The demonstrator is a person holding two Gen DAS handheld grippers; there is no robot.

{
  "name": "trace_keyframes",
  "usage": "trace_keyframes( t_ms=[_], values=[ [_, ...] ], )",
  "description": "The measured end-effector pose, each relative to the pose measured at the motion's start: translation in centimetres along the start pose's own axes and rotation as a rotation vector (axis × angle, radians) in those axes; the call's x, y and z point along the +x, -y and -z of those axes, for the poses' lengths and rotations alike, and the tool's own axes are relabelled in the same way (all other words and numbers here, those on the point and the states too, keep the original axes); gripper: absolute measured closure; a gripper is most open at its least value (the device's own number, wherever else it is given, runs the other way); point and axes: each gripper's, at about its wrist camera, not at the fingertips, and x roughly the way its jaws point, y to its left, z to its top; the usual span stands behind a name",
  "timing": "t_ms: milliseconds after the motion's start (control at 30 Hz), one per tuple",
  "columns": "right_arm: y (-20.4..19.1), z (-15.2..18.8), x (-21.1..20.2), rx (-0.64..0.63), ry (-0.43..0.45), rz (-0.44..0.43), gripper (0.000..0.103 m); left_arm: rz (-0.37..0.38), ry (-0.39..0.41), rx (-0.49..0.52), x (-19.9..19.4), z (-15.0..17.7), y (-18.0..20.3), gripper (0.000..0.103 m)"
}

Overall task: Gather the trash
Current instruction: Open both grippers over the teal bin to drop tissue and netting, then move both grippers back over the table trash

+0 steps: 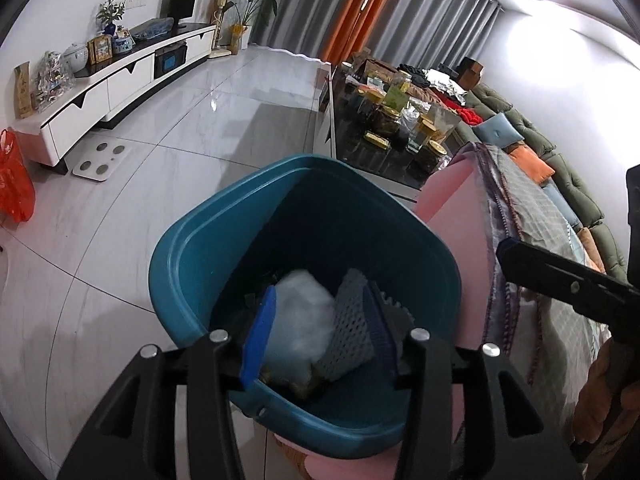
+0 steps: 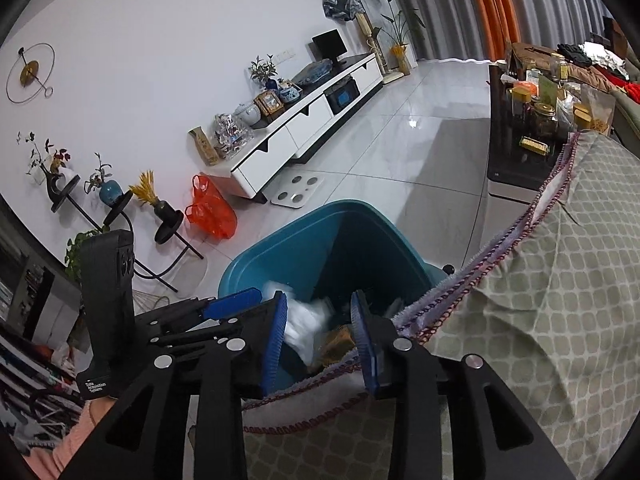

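The left hand-held gripper sits at the lower centre of its view, over the mouth of the teal bin. Its blue pads stand partly apart and press on nothing. A pale, blurred plastic bag and a grey foam net sleeve lie between and below the jaws, inside the bin and seemingly loose of them.

The right hand-held gripper is likewise low and central in its own view, jaws partly apart, holding nothing. A crumpled white wad, blurred, shows just beyond the left pad, down in the bin, with something brownish under it that I cannot make out.

All this trash looks light and soft. The bag probably crushes and slips under the pads, so a pinch on a bunched fold would hold better than on a flat face. The net sleeve likely springs back but grips well through its mesh; taking it across its narrow side seems best. The wad would accept a pinch anywhere.

The net sleeve is the only piece with a clear long axis: it runs from the lower centre up toward the middle of the frame, tilted against the bin wall. The bag and wad are shapeless lumps with no pointing direction.

The bin stands upright on the pale tiled floor, mouth open upward, touching a patterned throw at right.
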Motion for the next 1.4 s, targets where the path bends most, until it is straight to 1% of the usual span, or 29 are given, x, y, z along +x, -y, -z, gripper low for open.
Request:
trace_keyframes(
  t_ms=[133, 233, 267, 300, 333, 400, 533, 633, 700, 767, 800, 867, 900, 1000, 1133, 1267, 1400],
  values=[
    [0.2, 0.1, -1.8, -0.006, 0.034, -0.023, 0.068, 0.005, 0.031, 0.02, -1.2, 0.2, 0.7, 0.056],
    [0.2, 0.5, -4.0, -0.015, 0.072, -0.044, 0.068, 0.024, 0.072, 0.05, -3.0, 0.6, 1.7, 0.049],
    [0.2, 0.8, -4.8, -0.021, 0.088, -0.044, 0.065, 0.036, 0.091, 0.065, -3.9, 0.8, 2.3, 0.047],
    [0.2, 1.1, -5.7, -0.026, 0.103, -0.046, 0.061, 0.049, 0.104, 0.077, -4.5, 0.9, 2.8, 0.046],
    [0.3, 1.5, -6.8, -0.031, 0.118, -0.053, 0.06, 0.069, 0.121, 0.097, -5.3, 1.1, 3.6, 0.045],
    [0.5, 2.2, -8.5, -0.039, 0.142, -0.04, 0.059, 0.099, 0.147, 0.135, -6.6, 1.5, 5.0, 0.042],
    [1.8, 4.3, -12.9, -0.032, 0.198, -0.013, 0.059, 0.202, 0.173, 0.221, -8.6, 2.9, 8.9, 0.04],
    [3.3, 6.0, -16.1, -0.004, 0.245, 0.018, 0.059, 0.275, 0.159, 0.289, -9.0, 4.2, 12.2, 0.04],
    [4.4, 7.2, -18.1, 0.02, 0.272, 0.049, 0.058, 0.318, 0.145, 0.331, -8.9, 5.3, 14.4, 0.038],
    [5.5, 8.6, -20.2, 0.047, 0.293, 0.094, 0.058, 0.357, 0.127, 0.396, -8.7, 6.8, 17.4, 0.036],
    [5.8, 9.1, -20.9, 0.053, 0.299, 0.108, 0.058, 0.37, 0.122, 0.414, -8.6, 7.3, 18.2, 0.034],
    [6.8, 10.7, -22.8, 0.073, 0.317, 0.163, 0.058, 0.415, 0.094, 0.458, -8.1, 8.6, 20.7, 0.034],
    [7.3, 11.5, -23.7, 0.088, 0.328, 0.183, 0.056, 0.436, 0.08, 0.477, -7.9, 9.2, 21.8, 0.033],
    [8.5, 13.3, -25.8, 0.129, 0.357, 0.227, 0.053, 0.495, 0.041, 0.543, -7.1, 11.0, 25.4, 0.033],
    [10.8, 15.6, -29.0, 0.197, 0.396, 0.292, 0.053, 0.542, 0.008, 0.619, -6.3, 12.8, 29.4, 0.033],
    [12.7, 17.8, -31.4, 0.254, 0.438, 0.338, 0.053, 0.578, -0.029, 0.689, -5.1, 14.1, 33.3, 0.033],
    [14.5, 19.4, -33.2, 0.321, 0.472, 0.37, 0.053, 0.59, -0.05, 0.742, -4.1, 14.8, 36.7, 0.033]
  ],
)
